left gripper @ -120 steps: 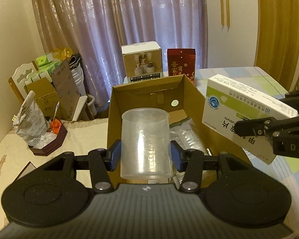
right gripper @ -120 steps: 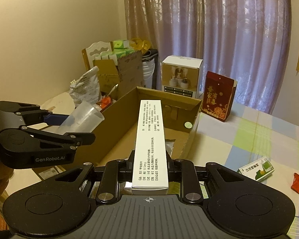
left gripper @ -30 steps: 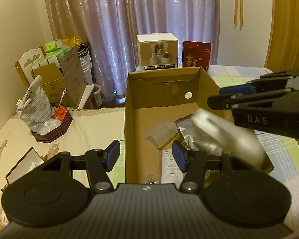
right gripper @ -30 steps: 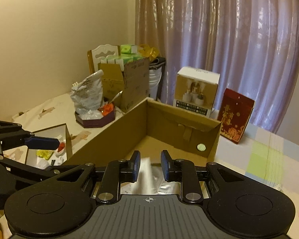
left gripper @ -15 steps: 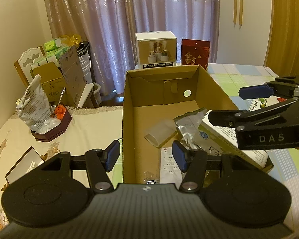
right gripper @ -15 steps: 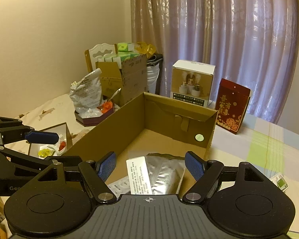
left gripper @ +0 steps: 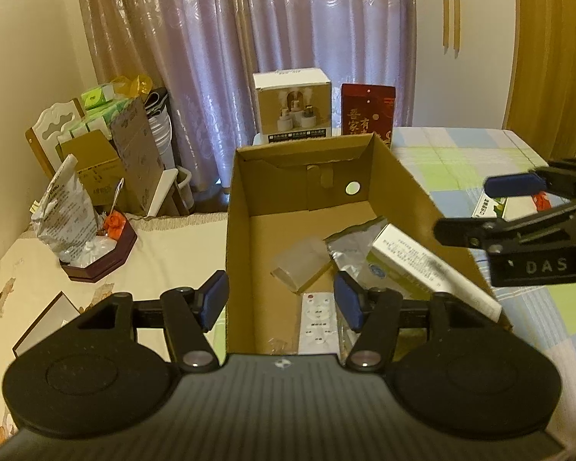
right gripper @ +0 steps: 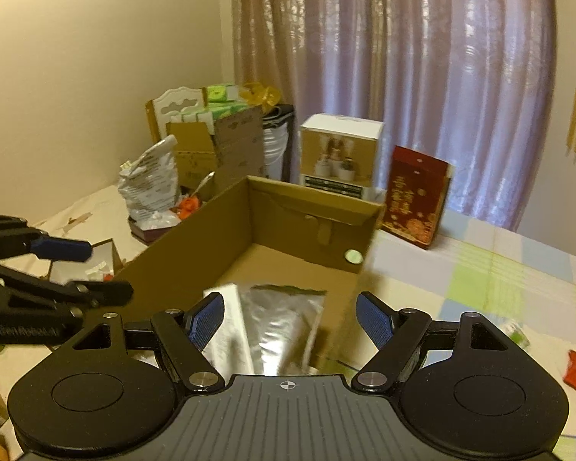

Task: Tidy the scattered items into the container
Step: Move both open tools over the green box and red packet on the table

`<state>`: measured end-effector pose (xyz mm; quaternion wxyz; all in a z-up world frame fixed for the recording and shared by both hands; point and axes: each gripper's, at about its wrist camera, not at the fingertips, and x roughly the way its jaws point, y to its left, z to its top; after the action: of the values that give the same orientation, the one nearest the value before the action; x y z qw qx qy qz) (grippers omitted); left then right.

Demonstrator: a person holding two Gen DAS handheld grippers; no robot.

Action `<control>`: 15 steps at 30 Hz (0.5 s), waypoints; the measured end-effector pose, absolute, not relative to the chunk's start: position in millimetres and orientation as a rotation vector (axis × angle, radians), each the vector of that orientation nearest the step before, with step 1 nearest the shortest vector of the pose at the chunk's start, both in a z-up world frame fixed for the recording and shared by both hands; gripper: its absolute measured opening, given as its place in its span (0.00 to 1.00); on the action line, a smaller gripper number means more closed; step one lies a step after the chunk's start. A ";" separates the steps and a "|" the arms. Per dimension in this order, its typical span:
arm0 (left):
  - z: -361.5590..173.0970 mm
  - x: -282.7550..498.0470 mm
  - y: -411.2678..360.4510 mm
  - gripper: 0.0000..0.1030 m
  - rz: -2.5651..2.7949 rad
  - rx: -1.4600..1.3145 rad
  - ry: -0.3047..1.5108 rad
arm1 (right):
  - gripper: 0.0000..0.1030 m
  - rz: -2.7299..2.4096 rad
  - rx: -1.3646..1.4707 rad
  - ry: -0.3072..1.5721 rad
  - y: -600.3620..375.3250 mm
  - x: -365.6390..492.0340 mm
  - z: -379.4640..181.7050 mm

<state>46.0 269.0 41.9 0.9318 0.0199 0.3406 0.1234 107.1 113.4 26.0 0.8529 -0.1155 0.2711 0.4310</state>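
An open cardboard box [left gripper: 234,207] [right gripper: 311,207] holds a clear plastic cup [left gripper: 299,265] on its side, a silver pouch [left gripper: 349,246] [right gripper: 284,322], a white medicine box [left gripper: 414,265] [right gripper: 226,322] and a white remote [left gripper: 318,322]. My left gripper [left gripper: 281,301] [right gripper: 109,269] is open and holds nothing, at the box's near left wall. Over the box's right side, my right gripper [right gripper: 290,319] [left gripper: 462,207] is open too, nothing between its fingers. A small green-and-white box [left gripper: 487,207] and a red packet [right gripper: 574,368] lie on the checked cloth to the right.
Behind the cardboard box stand a white product box [left gripper: 292,107] and a red gift box [left gripper: 368,111]. To the left, a cream bed surface carries a dark tray [left gripper: 100,265] with a crinkled bag [left gripper: 63,211]. Stacked cartons [left gripper: 107,161] sit by the curtain.
The left gripper let go of the clear cup and the right gripper let go of the medicine box; both now lie in the cardboard box. The right gripper has opened wide and drawn back rightward.
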 end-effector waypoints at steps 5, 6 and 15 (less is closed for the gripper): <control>49.6 53.6 249.1 0.60 0.224 0.060 0.685 | 0.79 0.856 -0.220 0.588 80.3 114.4 25.4; 51.0 55.7 243.7 0.63 0.215 0.063 0.682 | 0.79 0.845 -0.215 0.590 71.4 116.9 25.8; 59.7 82.8 180.5 0.75 0.108 0.103 0.657 | 1.00 0.711 -0.187 0.589 -14.9 142.3 26.5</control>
<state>82.8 180.5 59.7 0.9438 0.0503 0.3223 0.0529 142.3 -14.9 26.5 0.8912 -0.0900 0.2836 0.3423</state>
